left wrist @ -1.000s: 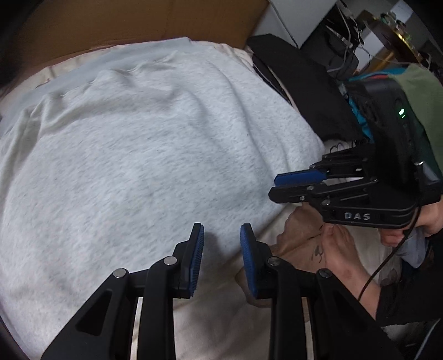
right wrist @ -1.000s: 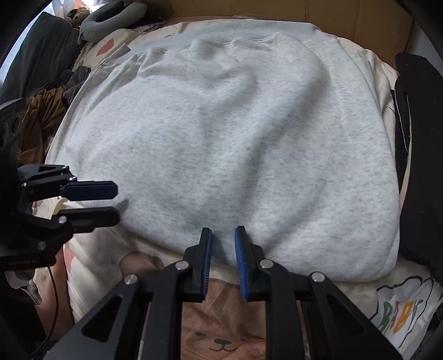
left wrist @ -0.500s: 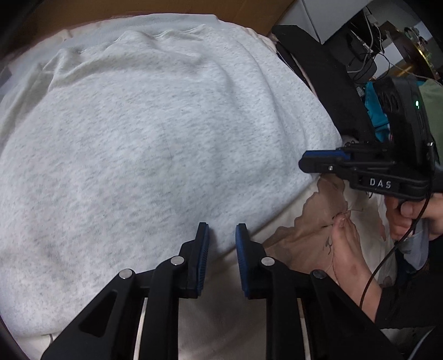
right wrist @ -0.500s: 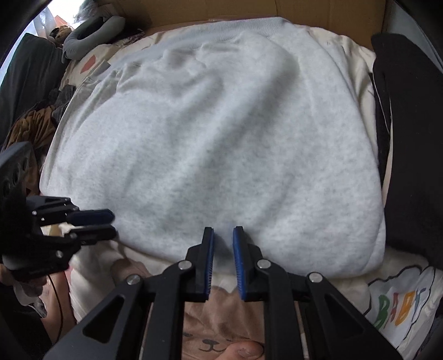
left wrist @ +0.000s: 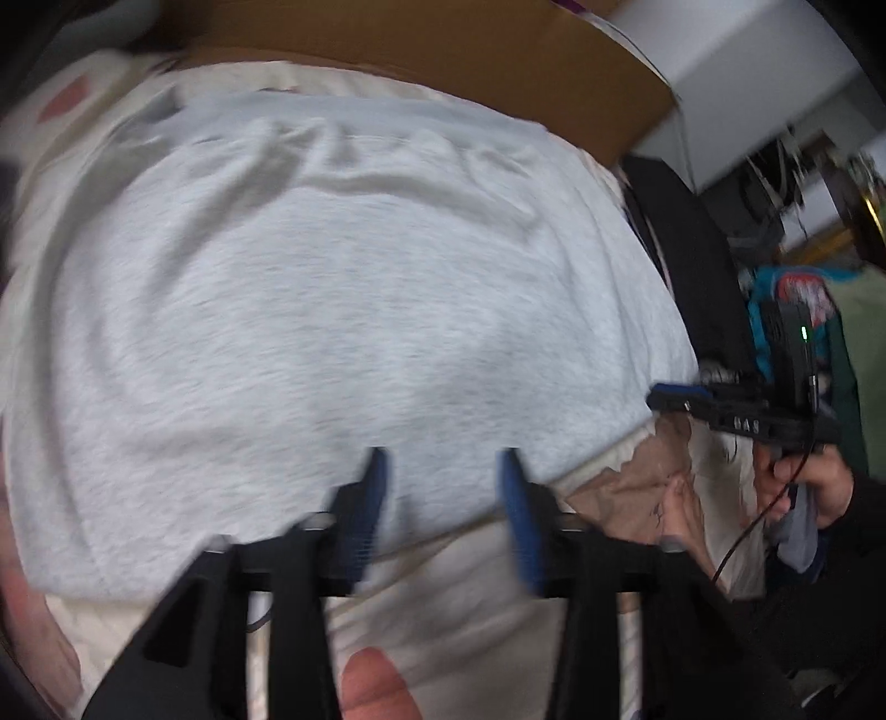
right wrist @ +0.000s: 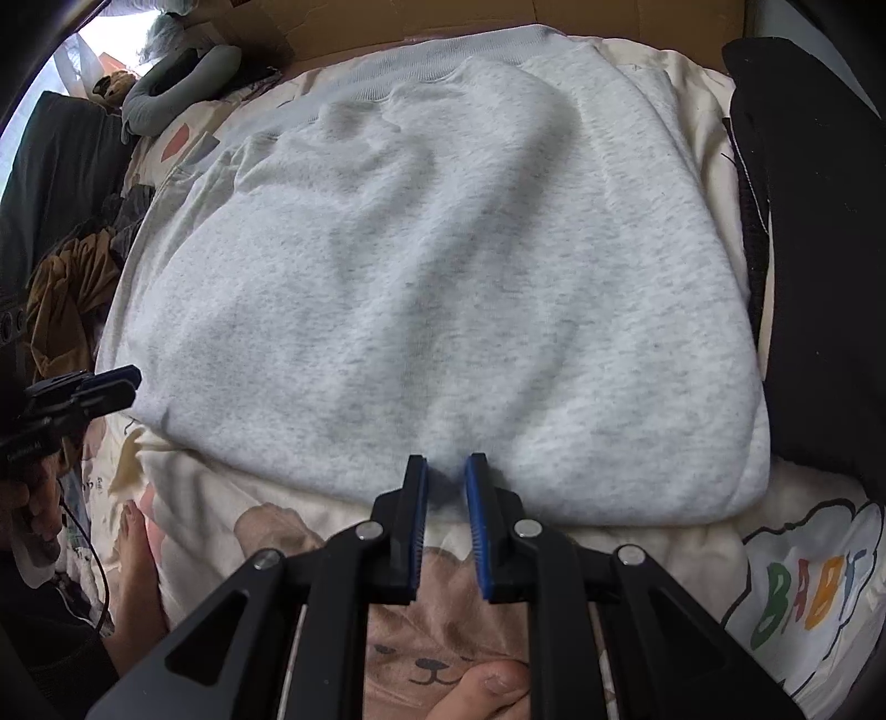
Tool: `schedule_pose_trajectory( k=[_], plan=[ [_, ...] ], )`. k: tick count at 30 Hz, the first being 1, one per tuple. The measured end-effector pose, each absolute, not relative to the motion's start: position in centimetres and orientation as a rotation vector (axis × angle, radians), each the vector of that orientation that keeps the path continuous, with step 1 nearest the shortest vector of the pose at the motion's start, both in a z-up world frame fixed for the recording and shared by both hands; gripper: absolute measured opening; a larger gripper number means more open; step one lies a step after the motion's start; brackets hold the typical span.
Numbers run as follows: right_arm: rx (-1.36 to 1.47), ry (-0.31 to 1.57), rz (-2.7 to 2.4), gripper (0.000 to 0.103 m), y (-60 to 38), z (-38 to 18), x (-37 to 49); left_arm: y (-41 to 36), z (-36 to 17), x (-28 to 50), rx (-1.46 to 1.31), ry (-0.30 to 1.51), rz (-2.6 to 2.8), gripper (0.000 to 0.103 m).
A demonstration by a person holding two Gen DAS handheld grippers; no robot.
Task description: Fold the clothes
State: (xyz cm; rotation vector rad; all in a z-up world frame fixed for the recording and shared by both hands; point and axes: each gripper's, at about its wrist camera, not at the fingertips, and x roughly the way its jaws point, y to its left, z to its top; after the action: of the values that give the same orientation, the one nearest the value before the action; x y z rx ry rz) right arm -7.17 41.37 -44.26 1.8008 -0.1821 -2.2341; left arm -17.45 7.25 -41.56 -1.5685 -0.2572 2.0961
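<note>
A light grey sweatshirt point(left wrist: 343, 310) point(right wrist: 443, 266) lies folded and spread flat on a printed bedsheet point(right wrist: 797, 587), its ribbed hem at the far side. My left gripper point(left wrist: 446, 493) is open wide, its fingertips over the sweatshirt's near edge with nothing between them; it also shows at the left of the right wrist view point(right wrist: 111, 382). My right gripper point(right wrist: 446, 487) is open by a narrow gap at the middle of the near edge, holding nothing. In the left wrist view the right gripper point(left wrist: 678, 396) hovers by the sweatshirt's near right corner.
Brown cardboard point(right wrist: 637, 22) stands behind the sweatshirt. A black garment point(right wrist: 819, 249) lies along its right side. Brown and dark clothes point(right wrist: 66, 282) are piled at the left. A bare foot point(right wrist: 133, 548) rests on the sheet near the left gripper.
My left gripper has opened wider and moved in over the sweatshirt's near edge; its view is blurred by motion. The right gripper has narrowed slightly and edged toward the near edge.
</note>
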Motion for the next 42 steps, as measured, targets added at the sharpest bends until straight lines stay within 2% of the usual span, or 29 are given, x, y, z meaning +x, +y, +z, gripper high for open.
schedule_pose_trajectory(
  k=[1,14,19,22,30,33,37,42],
  plan=[
    [1.800,-0.190,-2.235,0.013,41.4,-44.2,-7.2,6.3,-41.5,-17.4,-1.570,-0.287,2.121,0.072],
    [1.797,-0.165,-2.230,0.013,41.6,-44.3,-6.6,-2.1,-41.7,-16.1,-1.630,-0.528,2.296,0.072],
    [1.807,-0.157,-2.224,0.013,41.5,-44.5,-6.3,-4.4,-42.2,-15.1,-1.644,-0.644,2.320,0.080],
    [1.815,-0.158,-2.220,0.013,41.2,-44.8,-6.5,-5.9,-42.7,-14.5,-1.658,-0.708,2.339,0.080],
    [1.820,-0.151,-2.214,0.013,40.9,-45.2,-6.3,-9.9,-45.9,-13.5,-1.734,-1.003,2.275,0.081],
    [1.824,-0.140,-2.211,0.013,40.8,-45.3,-6.3,-10.9,-46.9,-13.3,-1.726,-1.104,2.243,0.087],
    [1.828,-0.137,-2.210,0.013,40.7,-45.5,-6.4,-12.3,-48.1,-13.5,-1.693,-1.294,2.191,0.087],
    [1.821,-0.173,-2.222,0.013,41.0,-45.7,-6.3,-13.6,-48.3,-14.0,-1.638,-1.424,2.170,0.087]
  ],
)
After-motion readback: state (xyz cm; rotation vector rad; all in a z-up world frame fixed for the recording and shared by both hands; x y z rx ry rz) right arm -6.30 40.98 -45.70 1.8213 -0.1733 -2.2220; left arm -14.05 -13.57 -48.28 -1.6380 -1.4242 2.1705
